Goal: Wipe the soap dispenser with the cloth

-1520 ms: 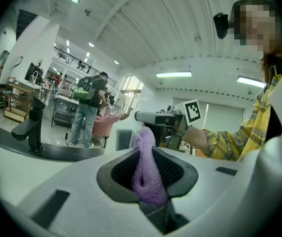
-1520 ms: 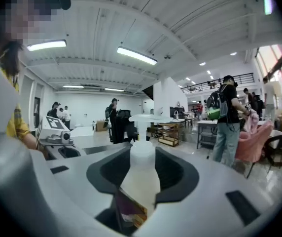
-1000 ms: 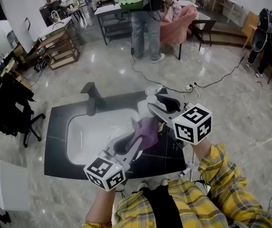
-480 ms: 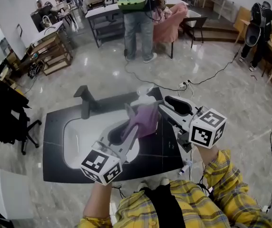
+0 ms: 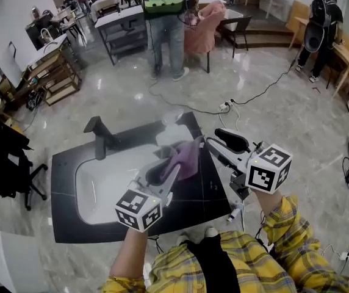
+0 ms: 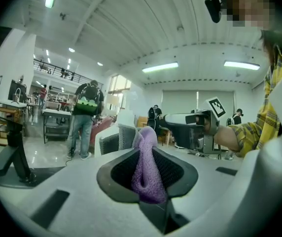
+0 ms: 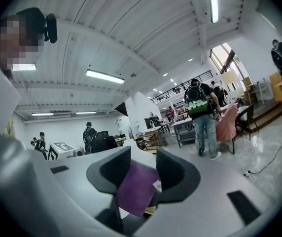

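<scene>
A big room with a shiny grey floor (image 5: 272,115). Far back there are tables, and a person with a green backpack (image 5: 165,5) stands there. Close by is a black counter (image 5: 214,194) with a white sink (image 5: 101,182) set in it. A black tap (image 5: 98,138) stands at the back edge of the sink.

The soap dispenser (image 5: 168,138) is white and looks blurry. It stands on the counter at the back, by the right end of the sink.

The left gripper (image 5: 168,173) reaches over the sink. Its jaws are pressed tight on the purple cloth (image 6: 147,164). The cloth sticks up from the jaws in a fold. It hangs right next to the dispenser. I cannot tell if it touches it.

The right gripper (image 5: 214,138) comes from the right side and points at the cloth. Its jaws are spread apart. From its own camera the cloth shows in the gap like a flat purple sheet with a small white tag. The pads do not squeeze it. A bit of white shows behind the cloth.

Both arms wear yellow checked sleeves (image 5: 284,224).
</scene>
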`<act>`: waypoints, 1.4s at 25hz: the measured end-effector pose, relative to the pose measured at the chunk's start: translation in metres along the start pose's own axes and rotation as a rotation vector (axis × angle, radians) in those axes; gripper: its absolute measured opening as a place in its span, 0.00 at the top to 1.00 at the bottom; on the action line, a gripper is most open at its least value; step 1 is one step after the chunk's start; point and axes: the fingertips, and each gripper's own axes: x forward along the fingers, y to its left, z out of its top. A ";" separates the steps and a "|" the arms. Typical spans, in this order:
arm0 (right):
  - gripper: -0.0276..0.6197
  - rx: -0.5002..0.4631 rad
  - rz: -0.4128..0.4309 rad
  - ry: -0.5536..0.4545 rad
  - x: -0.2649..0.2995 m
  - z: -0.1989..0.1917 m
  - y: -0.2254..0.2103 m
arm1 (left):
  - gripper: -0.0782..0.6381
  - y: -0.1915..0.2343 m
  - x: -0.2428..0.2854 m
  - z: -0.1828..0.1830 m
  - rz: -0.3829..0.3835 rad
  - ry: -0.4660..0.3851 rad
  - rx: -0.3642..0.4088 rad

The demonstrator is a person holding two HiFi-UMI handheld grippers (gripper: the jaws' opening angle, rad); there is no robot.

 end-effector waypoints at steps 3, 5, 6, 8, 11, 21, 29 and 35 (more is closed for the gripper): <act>0.73 0.003 -0.007 0.006 -0.003 -0.003 0.000 | 0.80 -0.001 0.005 -0.012 -0.010 0.025 -0.013; 0.73 0.007 -0.009 0.009 -0.004 -0.006 0.000 | 0.80 0.000 0.008 -0.021 -0.014 0.046 -0.023; 0.73 0.008 -0.009 0.011 -0.004 -0.007 0.000 | 0.80 0.001 0.009 -0.025 -0.014 0.056 -0.029; 0.73 0.009 -0.009 0.017 -0.004 -0.009 0.000 | 0.80 0.003 0.012 -0.036 -0.012 0.078 -0.040; 0.73 0.014 -0.009 0.025 -0.004 -0.014 0.000 | 0.80 0.008 0.015 -0.055 -0.009 0.112 -0.058; 0.73 0.036 0.007 0.061 -0.001 -0.028 0.005 | 0.80 0.016 0.022 -0.099 -0.008 0.198 -0.130; 0.73 0.051 0.015 0.083 0.000 -0.042 0.005 | 0.80 0.025 0.023 -0.118 0.024 0.245 -0.146; 0.73 0.062 0.017 0.096 -0.001 -0.049 0.006 | 0.80 0.030 0.022 -0.120 0.036 0.248 -0.170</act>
